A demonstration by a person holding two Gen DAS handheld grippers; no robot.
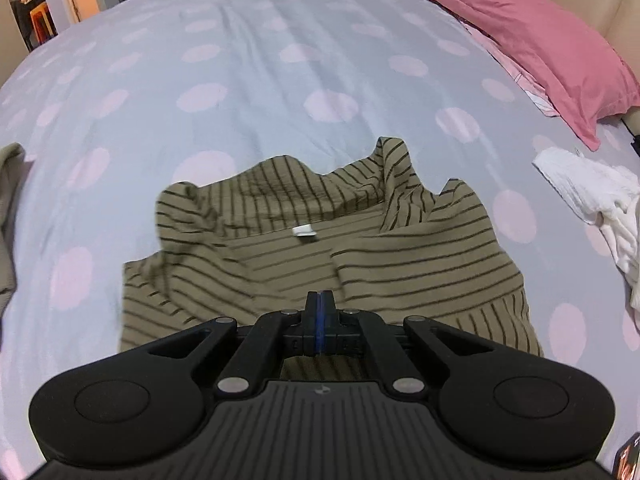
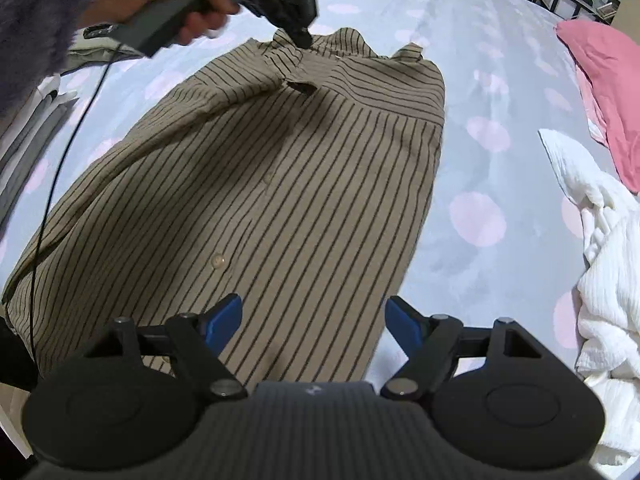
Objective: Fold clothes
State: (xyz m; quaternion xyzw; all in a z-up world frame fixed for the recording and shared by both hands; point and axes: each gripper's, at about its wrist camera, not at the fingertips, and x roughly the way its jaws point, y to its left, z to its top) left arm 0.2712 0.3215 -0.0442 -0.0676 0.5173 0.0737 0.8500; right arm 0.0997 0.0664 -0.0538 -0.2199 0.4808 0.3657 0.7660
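Striped shirt [image 2: 240, 184] flat on bed [image 1: 240, 80], left claw [image 1: 320, 300] pinched closed, right claw [image 2: 312, 320] wide

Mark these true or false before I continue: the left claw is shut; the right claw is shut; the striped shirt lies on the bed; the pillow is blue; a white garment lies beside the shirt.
1. The left claw is shut: true, at the collar of the striped shirt.
2. The right claw is shut: false, it is open.
3. The shirt lies on the bed: true.
4. The pillow is blue: false, it is pink.
5. A white garment lies beside the shirt: true.
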